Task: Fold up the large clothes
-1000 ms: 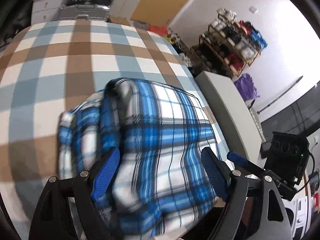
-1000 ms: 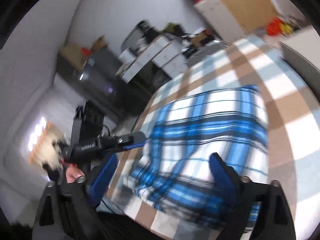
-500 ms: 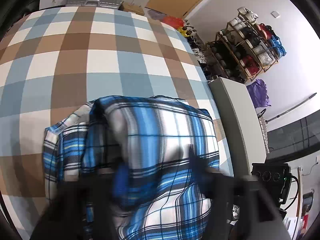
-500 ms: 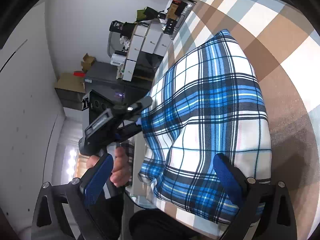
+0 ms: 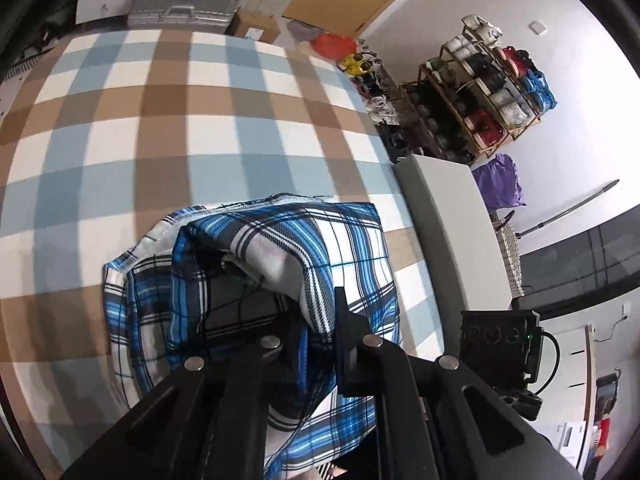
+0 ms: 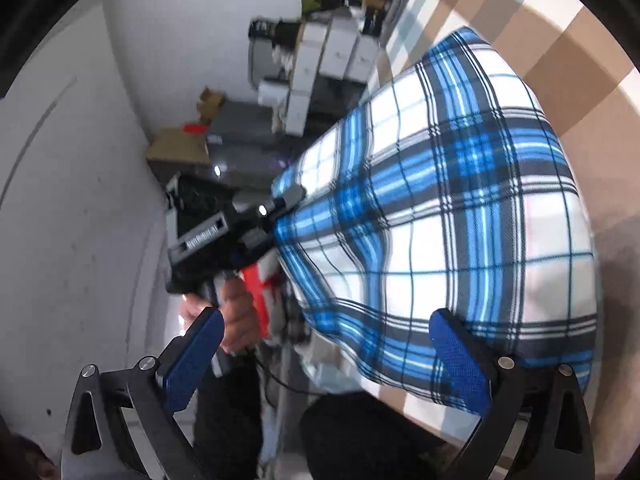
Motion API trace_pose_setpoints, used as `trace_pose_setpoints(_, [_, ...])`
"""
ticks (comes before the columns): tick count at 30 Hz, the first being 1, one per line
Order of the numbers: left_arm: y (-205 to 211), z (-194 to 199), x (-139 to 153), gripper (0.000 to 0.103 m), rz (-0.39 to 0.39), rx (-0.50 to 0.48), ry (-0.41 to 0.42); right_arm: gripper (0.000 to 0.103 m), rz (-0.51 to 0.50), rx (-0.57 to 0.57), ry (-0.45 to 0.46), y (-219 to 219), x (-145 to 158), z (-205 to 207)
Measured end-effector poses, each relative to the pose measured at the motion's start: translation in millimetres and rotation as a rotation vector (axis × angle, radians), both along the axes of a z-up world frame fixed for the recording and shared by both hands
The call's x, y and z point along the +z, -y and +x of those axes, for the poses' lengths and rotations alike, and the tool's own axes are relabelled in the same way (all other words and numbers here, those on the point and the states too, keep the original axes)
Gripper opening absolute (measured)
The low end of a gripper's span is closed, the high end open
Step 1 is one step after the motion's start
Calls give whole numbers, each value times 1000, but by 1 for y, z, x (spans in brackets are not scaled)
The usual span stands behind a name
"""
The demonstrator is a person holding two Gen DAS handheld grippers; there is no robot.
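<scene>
A blue, white and black plaid shirt (image 5: 280,248) lies folded into a thick bundle on the checked bed cover (image 5: 200,120). My left gripper (image 5: 320,324) points steeply down at its near edge, jaws closing on a raised fold of the cloth, which is pinched between the pads. In the right wrist view the same shirt (image 6: 460,200) bulges up where the left gripper (image 6: 280,208) pulls its corner. My right gripper (image 6: 326,356) stands open at the shirt's near edge. One blue pad (image 6: 460,356) lies against the cloth; the other pad (image 6: 192,360) hangs off the bed.
A grey cabinet (image 5: 448,220) runs along the bed's right side, with a black box (image 5: 500,344) beyond it. A shoe rack (image 5: 480,92) and purple bag (image 5: 500,180) stand by the wall. A silver suitcase (image 5: 184,4) sits past the bed. A hand (image 6: 236,312) grips the left tool's handle.
The left gripper went from wide open over the shirt to shut on a fold and lifted it slightly. The right gripper rolled and sank toward the shirt's near edge, staying open.
</scene>
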State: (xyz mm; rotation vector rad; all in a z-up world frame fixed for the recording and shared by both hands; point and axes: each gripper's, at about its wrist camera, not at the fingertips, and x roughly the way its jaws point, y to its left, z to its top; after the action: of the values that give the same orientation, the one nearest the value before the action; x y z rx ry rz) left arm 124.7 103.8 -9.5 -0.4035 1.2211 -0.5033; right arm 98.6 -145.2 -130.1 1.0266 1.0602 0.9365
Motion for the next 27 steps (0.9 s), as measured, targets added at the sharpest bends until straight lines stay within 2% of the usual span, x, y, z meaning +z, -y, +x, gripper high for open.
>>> trace_pose_setpoints(3, [-23, 0, -24, 5, -21, 36, -55, 103, -64, 60, -30, -17, -11, 2])
trace_pose_setpoints(6, [-45, -7, -52, 5, -35, 61, -94, 103, -135, 106, -19, -32, -16, 4])
trace_pose_setpoints(9, [-60, -11, -78, 5, -73, 83, -103, 103, -220, 148, 22, -45, -13, 4])
trace_pose_setpoints(12, [-66, -12, -88, 8, -119, 92, -83, 103, -259, 152, 32, -49, -12, 5])
trace_pose_setpoints(15, [-64, -14, -81, 10, -102, 90, -71, 103, -257, 145, 30, -49, -11, 6])
trace_pose_setpoints(19, [-65, -31, -45, 14, -7, 101, -8, 103, -240, 135, 30, -48, -11, 11])
trace_pose_setpoints(21, [-60, -48, -23, 22, -1, 79, 57, 103, -237, 129, 26, -48, -13, 12])
trace_pose_setpoints(23, [-56, -66, -13, 58, -45, 48, 102, 103, -235, 123, 21, -50, -15, 11])
trace_pose_setpoints(24, [-52, -74, -10, 66, -64, 43, 128, 103, -234, 120, 17, -50, -16, 11])
trace_pose_setpoints(25, [-47, -82, -11, 71, -69, 36, 149, 103, -234, 119, 15, -48, -18, 10])
trace_pose_setpoints(27, [-36, -91, -26, 71, -22, 24, 157, 103, -227, 115, 10, -45, -19, 9])
